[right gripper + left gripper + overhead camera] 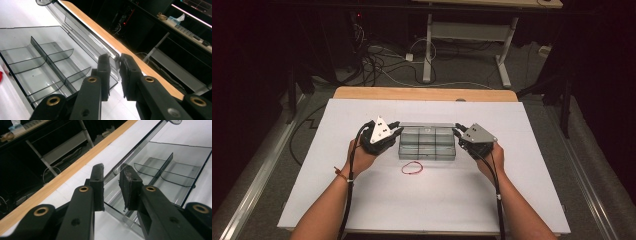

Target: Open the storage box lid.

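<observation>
High view: a person holds a clear divided box (427, 143) from both ends on the white table (362, 200).
Left gripper (396, 131): jaws nearly together, with the box's raised lid (130, 157) edge between its pads; whether they pinch it, I cannot tell.
Right gripper (458, 132): jaws close together on the lid's other corner, the lid rim between them.
Red rubber band (412, 168): lying loose on the table, just nearer the person than the box, between both grippers.
</observation>
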Available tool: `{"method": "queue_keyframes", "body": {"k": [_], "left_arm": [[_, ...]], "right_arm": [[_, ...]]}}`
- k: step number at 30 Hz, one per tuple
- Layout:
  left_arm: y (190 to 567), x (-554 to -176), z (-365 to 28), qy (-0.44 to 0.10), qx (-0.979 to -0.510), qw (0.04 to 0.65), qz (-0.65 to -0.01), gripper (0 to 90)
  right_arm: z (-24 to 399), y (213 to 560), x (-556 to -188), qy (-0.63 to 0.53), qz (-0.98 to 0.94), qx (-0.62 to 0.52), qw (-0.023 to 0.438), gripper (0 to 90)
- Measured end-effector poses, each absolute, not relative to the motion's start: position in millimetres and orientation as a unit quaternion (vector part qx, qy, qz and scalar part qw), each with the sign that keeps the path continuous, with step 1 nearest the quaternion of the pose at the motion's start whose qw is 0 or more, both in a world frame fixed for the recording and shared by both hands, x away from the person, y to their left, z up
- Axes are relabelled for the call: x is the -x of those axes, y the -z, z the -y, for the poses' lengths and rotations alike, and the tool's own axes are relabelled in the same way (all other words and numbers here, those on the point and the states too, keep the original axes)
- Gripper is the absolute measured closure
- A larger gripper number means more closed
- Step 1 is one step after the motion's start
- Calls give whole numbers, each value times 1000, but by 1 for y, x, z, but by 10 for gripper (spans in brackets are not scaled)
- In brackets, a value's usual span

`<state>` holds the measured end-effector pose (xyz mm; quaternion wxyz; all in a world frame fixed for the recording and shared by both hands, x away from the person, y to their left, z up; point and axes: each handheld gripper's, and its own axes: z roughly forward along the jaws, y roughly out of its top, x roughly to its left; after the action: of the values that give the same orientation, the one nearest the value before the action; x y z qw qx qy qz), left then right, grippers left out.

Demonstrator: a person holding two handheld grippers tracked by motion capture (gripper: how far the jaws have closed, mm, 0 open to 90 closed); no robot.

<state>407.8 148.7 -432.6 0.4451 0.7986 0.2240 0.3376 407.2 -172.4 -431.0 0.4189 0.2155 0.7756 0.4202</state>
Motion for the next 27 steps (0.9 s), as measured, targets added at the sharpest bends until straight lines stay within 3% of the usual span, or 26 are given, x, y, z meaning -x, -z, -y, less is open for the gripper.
{"method": "queue_keyframes", "body": {"k": [14,27], "left_arm": [[407,-424,-150,-335,-796,449,-230,728],[394,-454,-149,-317,-791,458,-253,723]], "right_arm": [[169,410,-421,-440,-770,-230,401,743],[174,399,-450,-467,-759,-249,378,784]]}}
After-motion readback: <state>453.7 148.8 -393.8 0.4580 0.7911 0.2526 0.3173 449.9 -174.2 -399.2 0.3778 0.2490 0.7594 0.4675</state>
